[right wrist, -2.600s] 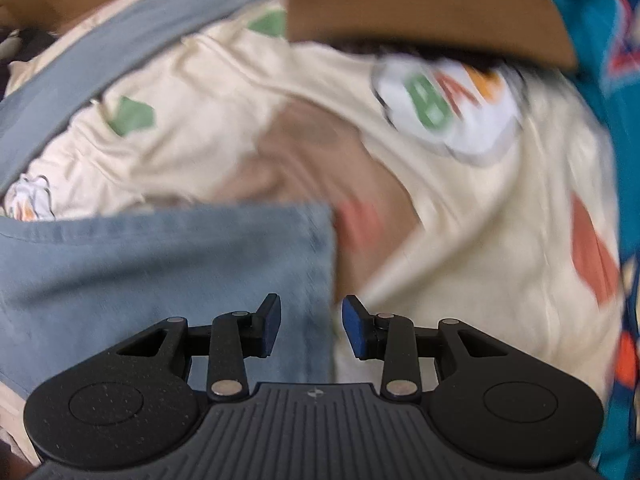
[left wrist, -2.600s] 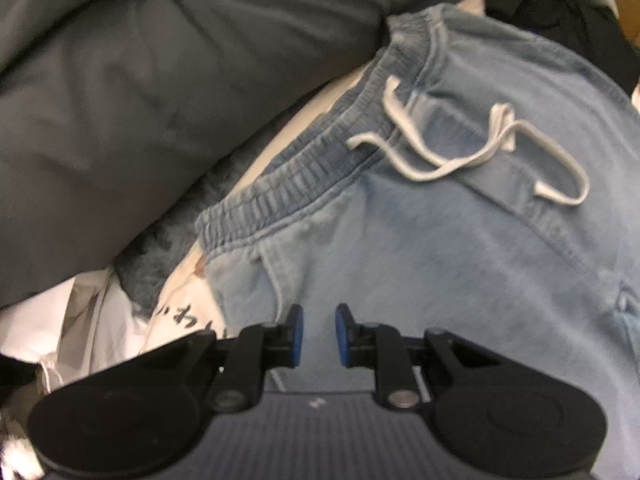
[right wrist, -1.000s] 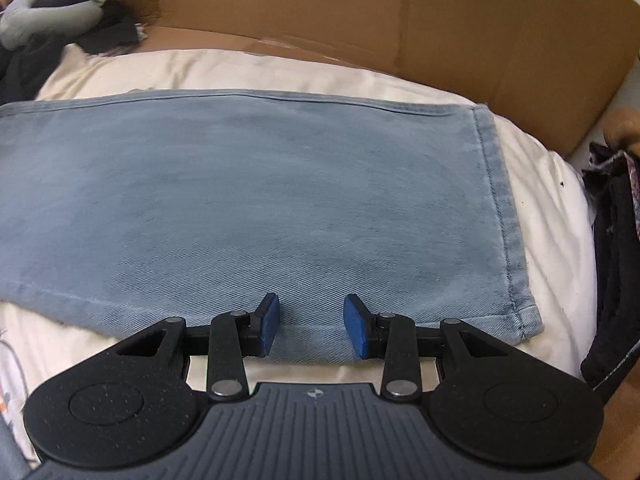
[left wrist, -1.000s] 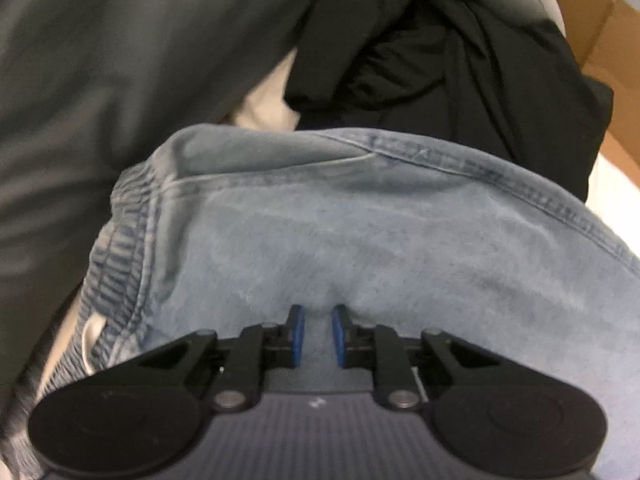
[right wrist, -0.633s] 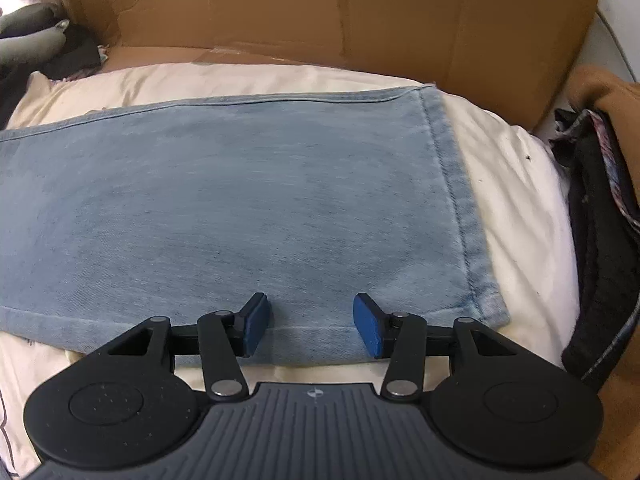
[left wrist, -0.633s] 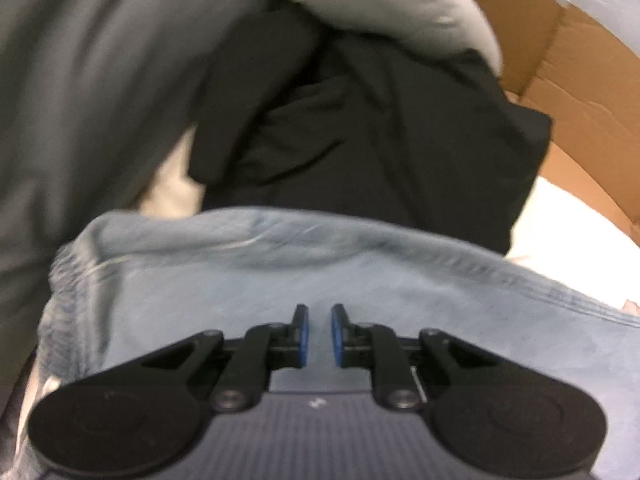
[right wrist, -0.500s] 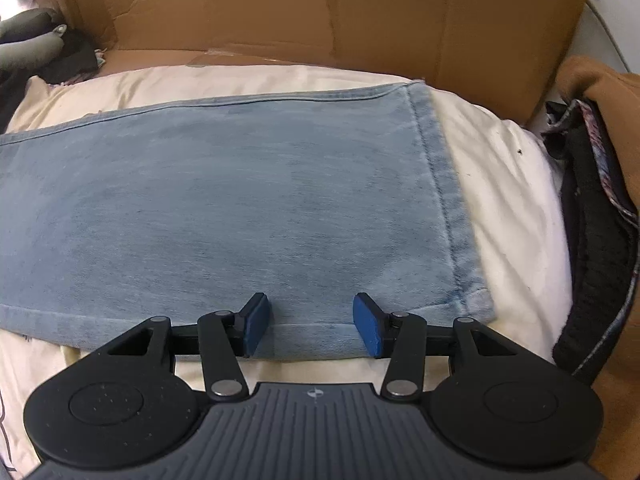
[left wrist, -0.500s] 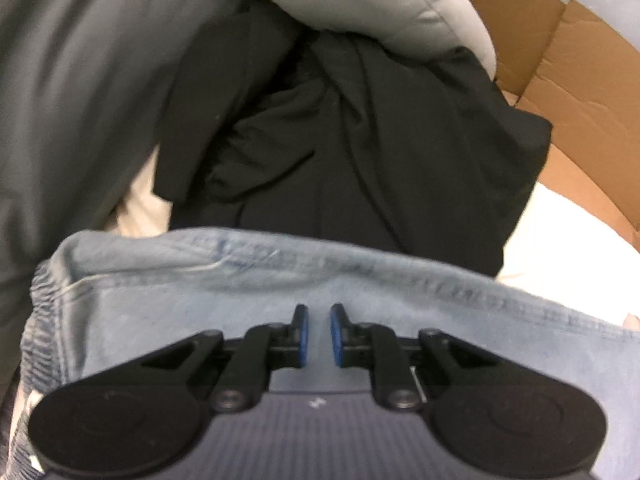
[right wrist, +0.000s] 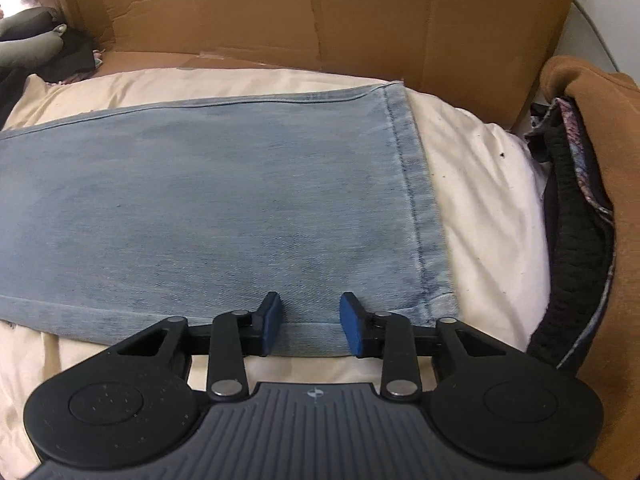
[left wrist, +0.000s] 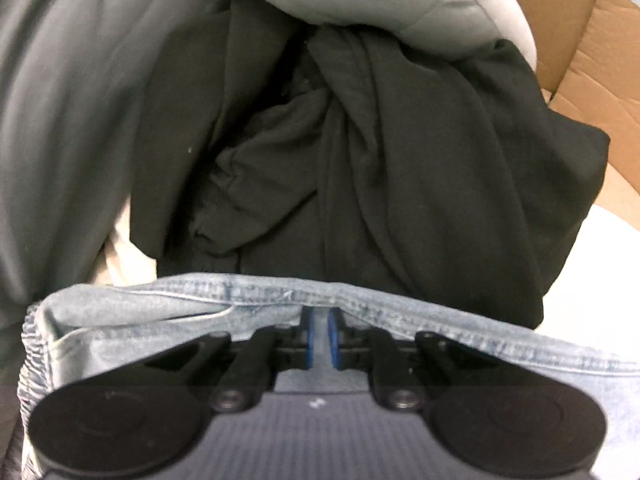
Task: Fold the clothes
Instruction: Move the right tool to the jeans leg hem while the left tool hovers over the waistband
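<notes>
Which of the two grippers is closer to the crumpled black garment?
Left. The left gripper, pinching the light blue jeans, has the black garment just beyond it. The right gripper sits at the jeans' hem end, its jaws closing, facing brown cardboard.

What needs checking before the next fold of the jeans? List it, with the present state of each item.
1. Left gripper shut on the jeans near the waistband: ok.
2. Right gripper gripping the leg's near edge: not ok; jaws closing, denim between them, pads not yet pressing.
3. Leg lies flat on the cream bedding: ok.
4. Hem straight: ok.
5. Black garment clear of the jeans: not ok, it borders the waist end.
</notes>
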`<action>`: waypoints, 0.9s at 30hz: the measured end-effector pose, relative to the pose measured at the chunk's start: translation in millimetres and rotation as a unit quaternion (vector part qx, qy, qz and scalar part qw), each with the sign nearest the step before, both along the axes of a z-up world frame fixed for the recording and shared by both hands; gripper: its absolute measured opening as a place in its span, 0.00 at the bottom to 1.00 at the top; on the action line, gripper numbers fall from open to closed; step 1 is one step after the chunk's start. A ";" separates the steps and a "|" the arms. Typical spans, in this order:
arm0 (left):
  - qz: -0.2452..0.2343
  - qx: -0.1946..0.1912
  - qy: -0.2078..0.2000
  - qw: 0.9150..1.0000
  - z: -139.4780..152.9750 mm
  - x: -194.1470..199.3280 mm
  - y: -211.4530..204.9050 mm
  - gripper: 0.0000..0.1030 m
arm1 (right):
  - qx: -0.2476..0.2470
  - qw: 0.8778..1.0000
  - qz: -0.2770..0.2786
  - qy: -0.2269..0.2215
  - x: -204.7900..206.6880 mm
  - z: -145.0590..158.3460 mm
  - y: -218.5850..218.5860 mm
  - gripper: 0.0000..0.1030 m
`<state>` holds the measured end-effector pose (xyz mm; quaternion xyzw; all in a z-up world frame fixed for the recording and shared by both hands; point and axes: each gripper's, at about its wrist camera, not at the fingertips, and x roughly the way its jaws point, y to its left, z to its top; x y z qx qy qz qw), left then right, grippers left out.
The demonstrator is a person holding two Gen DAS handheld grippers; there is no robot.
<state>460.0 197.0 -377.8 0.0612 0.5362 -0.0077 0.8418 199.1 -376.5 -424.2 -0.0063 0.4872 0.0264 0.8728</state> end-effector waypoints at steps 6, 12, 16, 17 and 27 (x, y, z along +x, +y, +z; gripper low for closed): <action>0.009 0.000 0.008 1.000 19.1 -19.0 4.4 0.22 | -0.048 0.998 -0.025 0.015 1.3 8.3 -7.8 0.04; 0.009 -0.020 -0.004 1.000 47.3 -53.1 32.7 0.52 | -0.014 1.000 -0.024 0.006 -17.5 28.2 -9.7 0.13; 0.015 -0.020 0.004 1.000 52.9 -84.5 58.3 0.52 | 0.003 1.000 -0.027 -0.001 -38.7 40.0 -8.6 0.14; 0.017 -0.020 0.005 1.000 54.4 -92.9 65.4 0.52 | 0.006 1.000 -0.030 -0.002 -43.5 43.3 -8.5 0.15; 0.031 -0.028 0.018 0.999 79.5 -139.6 84.9 0.53 | 0.021 0.999 -0.028 -0.028 -126.9 77.1 2.8 0.26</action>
